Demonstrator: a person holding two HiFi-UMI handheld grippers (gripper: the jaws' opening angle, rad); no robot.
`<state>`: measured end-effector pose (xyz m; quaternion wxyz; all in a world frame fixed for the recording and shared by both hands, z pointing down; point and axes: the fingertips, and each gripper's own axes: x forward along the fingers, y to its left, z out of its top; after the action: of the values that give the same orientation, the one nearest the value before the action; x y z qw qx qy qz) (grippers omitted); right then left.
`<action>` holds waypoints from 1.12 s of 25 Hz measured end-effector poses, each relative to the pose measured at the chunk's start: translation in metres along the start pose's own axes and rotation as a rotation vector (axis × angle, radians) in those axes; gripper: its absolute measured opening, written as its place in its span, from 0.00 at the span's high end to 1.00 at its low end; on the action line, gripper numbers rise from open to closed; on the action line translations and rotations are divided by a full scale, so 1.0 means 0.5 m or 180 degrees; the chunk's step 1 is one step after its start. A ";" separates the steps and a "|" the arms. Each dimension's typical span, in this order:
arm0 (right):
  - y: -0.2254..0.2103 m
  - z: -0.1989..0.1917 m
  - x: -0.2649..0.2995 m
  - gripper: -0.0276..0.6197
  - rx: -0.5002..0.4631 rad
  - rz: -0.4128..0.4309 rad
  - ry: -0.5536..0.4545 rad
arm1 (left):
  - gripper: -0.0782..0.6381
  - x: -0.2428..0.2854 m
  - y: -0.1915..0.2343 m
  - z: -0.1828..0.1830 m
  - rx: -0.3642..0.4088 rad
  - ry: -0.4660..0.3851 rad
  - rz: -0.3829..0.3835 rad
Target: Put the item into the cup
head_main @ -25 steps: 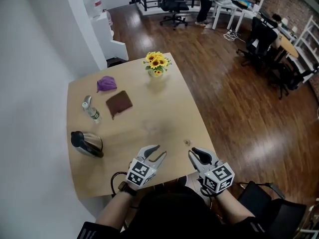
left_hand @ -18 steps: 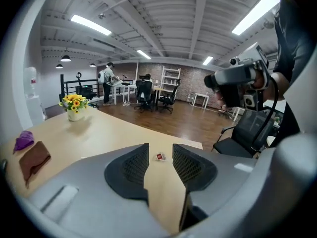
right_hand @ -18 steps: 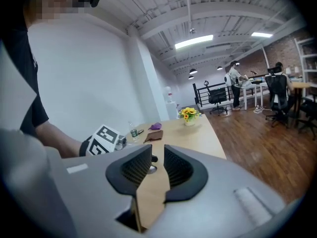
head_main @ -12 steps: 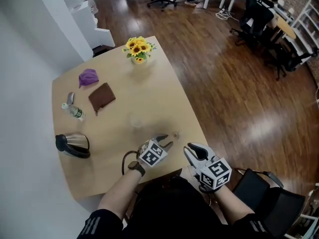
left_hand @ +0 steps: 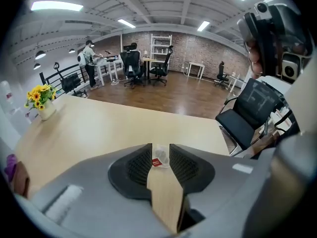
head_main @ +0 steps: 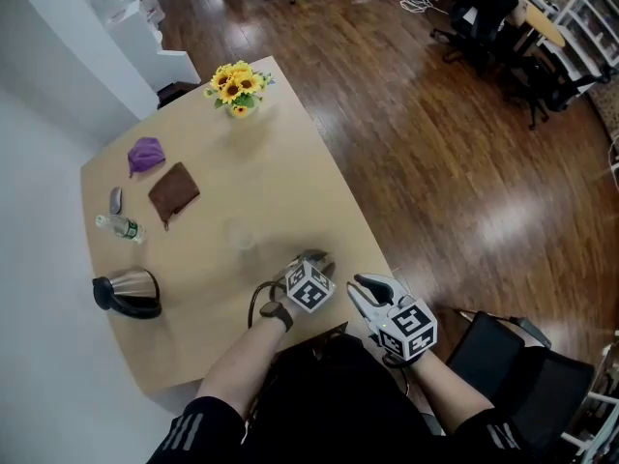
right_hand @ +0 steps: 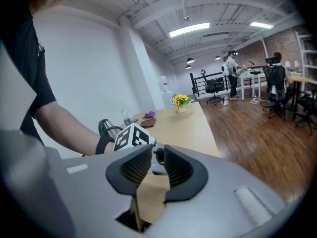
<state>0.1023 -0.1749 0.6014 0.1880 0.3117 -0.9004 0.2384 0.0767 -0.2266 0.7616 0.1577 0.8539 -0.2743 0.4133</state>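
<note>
Your left gripper (head_main: 316, 260) straddles the tea bag (left_hand: 159, 157) near the table (head_main: 290, 172) edge. Its jaws have just been closing, and the bag sits between the tips, not visibly pinched. The right gripper (head_main: 362, 287) waits beside it, jaws apart and empty. The cup (head_main: 241, 236) stands farther in, leftward. Only the left gripper view shows the bag; only the head view shows the cup.

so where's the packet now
In the left gripper view the packet lies on the table near its right edge, between the left gripper's jaws, which have just been closing.
</note>
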 end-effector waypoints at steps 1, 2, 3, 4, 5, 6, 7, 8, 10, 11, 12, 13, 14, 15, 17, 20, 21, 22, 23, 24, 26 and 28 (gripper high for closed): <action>-0.006 -0.001 -0.001 0.82 0.0022 -0.0012 -0.0001 | 0.76 0.006 0.001 0.000 0.0032 0.0032 0.0006; -0.011 -0.002 -0.003 0.82 0.0041 -0.0022 0.0002 | 0.77 0.013 0.000 0.000 0.0060 0.0059 0.0001; -0.015 -0.004 -0.005 0.82 0.0047 -0.0031 0.0007 | 0.77 0.018 -0.002 -0.001 0.0078 0.0089 -0.0010; -0.019 -0.004 -0.006 0.82 0.0037 -0.0037 0.0013 | 0.77 0.024 -0.004 -0.002 0.0087 0.0119 -0.0023; -0.021 -0.003 -0.008 0.82 0.0021 -0.0040 0.0013 | 0.78 0.029 -0.006 -0.004 0.0090 0.0149 -0.0034; -0.022 0.000 -0.009 0.82 0.0010 -0.0040 0.0006 | 0.78 0.034 -0.007 -0.006 0.0095 0.0173 -0.0043; -0.023 0.003 -0.010 0.82 0.0008 -0.0041 -0.0006 | 0.80 0.037 -0.007 -0.008 0.0107 0.0192 -0.0044; -0.023 0.006 -0.010 0.82 0.0011 -0.0043 -0.0015 | 0.82 0.040 -0.007 -0.010 0.0124 0.0206 -0.0036; -0.022 0.009 -0.010 0.82 0.0021 -0.0047 -0.0025 | 0.86 0.042 -0.003 -0.014 0.0144 0.0220 -0.0011; -0.022 0.010 -0.009 0.82 0.0029 -0.0047 -0.0027 | 0.87 0.041 -0.003 -0.015 0.0133 0.0217 -0.0006; -0.021 0.011 -0.009 0.82 0.0040 -0.0045 -0.0029 | 0.88 0.039 -0.002 -0.015 0.0116 0.0203 -0.0005; -0.021 0.012 -0.008 0.82 0.0049 -0.0042 -0.0031 | 0.89 0.035 -0.001 -0.013 0.0099 0.0179 -0.0001; -0.021 0.014 -0.008 0.82 0.0053 -0.0038 -0.0033 | 0.89 0.029 0.001 -0.010 0.0088 0.0146 0.0009; -0.020 0.017 -0.007 0.82 0.0050 -0.0035 -0.0034 | 0.89 0.019 0.005 -0.007 0.0079 0.0107 0.0028; -0.015 0.025 -0.004 0.82 0.0032 -0.0022 -0.0040 | 0.89 -0.011 0.019 0.000 0.0063 0.0010 0.0102; -0.001 0.041 0.008 0.82 -0.0015 0.0035 -0.0064 | 0.89 -0.076 0.060 0.003 0.0034 -0.0162 0.0318; 0.006 0.047 0.014 0.82 -0.0038 0.0063 -0.0073 | 0.89 -0.101 0.080 -0.001 0.0021 -0.0208 0.0408; 0.014 0.054 0.021 0.82 -0.0064 0.0096 -0.0081 | 0.89 -0.127 0.101 -0.008 0.0006 -0.0240 0.0506; 0.023 0.061 0.029 0.82 -0.0092 0.0130 -0.0088 | 0.89 -0.154 0.125 -0.018 -0.0017 -0.0263 0.0608; 0.031 0.067 0.037 0.82 -0.0117 0.0162 -0.0093 | 0.89 -0.181 0.149 -0.028 -0.0052 -0.0284 0.0712; 0.046 0.078 0.053 0.82 -0.0158 0.0219 -0.0099 | 0.89 -0.233 0.198 -0.047 -0.0148 -0.0326 0.0908; 0.061 0.089 0.069 0.82 -0.0190 0.0275 -0.0098 | 0.89 -0.278 0.244 -0.069 -0.0232 -0.0349 0.1070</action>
<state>0.0484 -0.1944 0.5723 0.1728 0.2705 -0.9225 0.2145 -0.0880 -0.2602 0.6777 0.1021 0.8110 -0.4361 0.3764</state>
